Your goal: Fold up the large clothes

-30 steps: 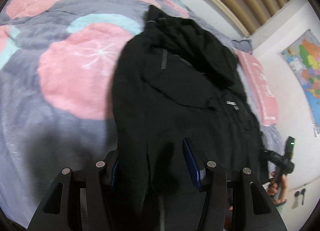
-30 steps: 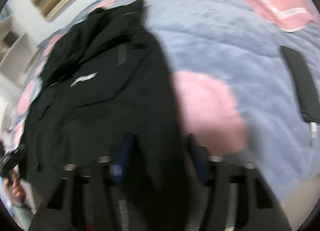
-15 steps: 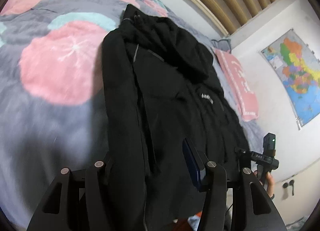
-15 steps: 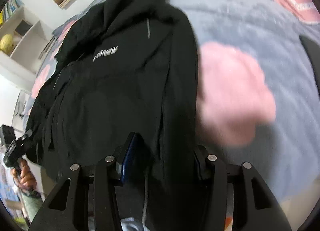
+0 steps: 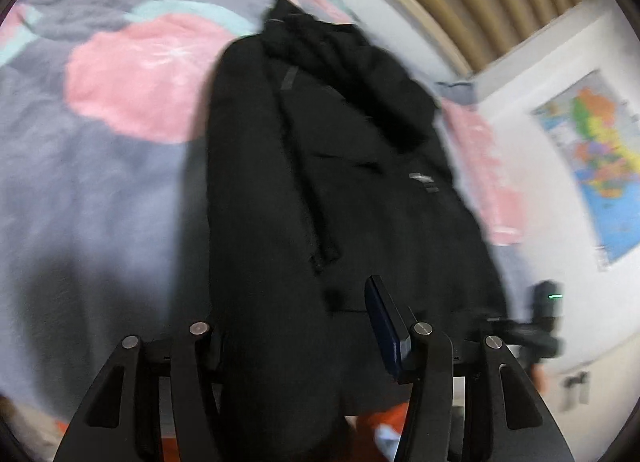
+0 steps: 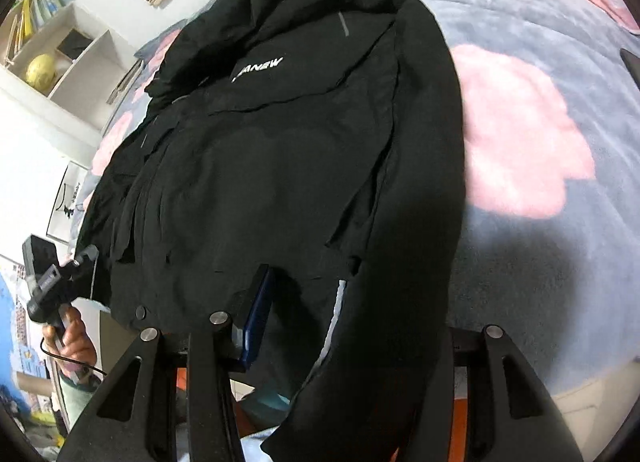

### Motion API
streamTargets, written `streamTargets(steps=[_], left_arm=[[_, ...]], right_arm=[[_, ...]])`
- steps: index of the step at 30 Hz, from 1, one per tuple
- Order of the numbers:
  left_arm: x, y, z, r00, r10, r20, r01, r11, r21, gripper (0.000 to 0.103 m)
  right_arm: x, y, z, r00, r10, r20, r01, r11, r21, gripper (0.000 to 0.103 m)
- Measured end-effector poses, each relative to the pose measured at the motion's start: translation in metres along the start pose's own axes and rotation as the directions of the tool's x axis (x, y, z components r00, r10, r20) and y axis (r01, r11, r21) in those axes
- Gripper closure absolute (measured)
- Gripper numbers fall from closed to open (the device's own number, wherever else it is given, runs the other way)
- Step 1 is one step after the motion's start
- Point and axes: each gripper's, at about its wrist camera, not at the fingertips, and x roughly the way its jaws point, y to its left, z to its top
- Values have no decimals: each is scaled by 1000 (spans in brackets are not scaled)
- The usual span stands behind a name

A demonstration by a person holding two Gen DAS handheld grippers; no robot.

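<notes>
A large black hooded jacket [image 5: 344,166] lies front up on the bed, its hood at the far end. It also shows in the right wrist view [image 6: 288,150], with a white chest logo [image 6: 259,67]. My left gripper [image 5: 296,326] has the jacket's hem draped between its wide-set fingers; one blue pad [image 5: 384,322] shows, the other is hidden under cloth. My right gripper [image 6: 344,314] stands the same way at the other hem corner, with one blue pad [image 6: 258,314] visible and the sleeve hanging over the other finger. Whether the cloth is pinched is hidden.
The bed has a grey blanket [image 5: 100,190] with pink and teal patches. A pink pillow [image 5: 484,166] lies by the wall with a map [image 5: 592,158]. White shelves [image 6: 60,54] stand at the left. The other gripper and hand [image 6: 52,294] show beside the hem.
Both grippers have lifted and pulled the hem end toward the bed's edge. The jacket has stretched out straighter. The views have tilted, and the floor shows below the hem.
</notes>
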Motion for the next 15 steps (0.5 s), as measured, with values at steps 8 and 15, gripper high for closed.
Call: streamTargets(steps=[8,15], left_arm=[[-43,-5,28,981,-127,148,126,992,19,89],[-72,-24,102,926,-261,273,250,965,76,89]], right_arm=[[-43,2,15,994,19,104,-19,1000,4,84],[-90,16,95,953,171,249,-169,985,-29,84]])
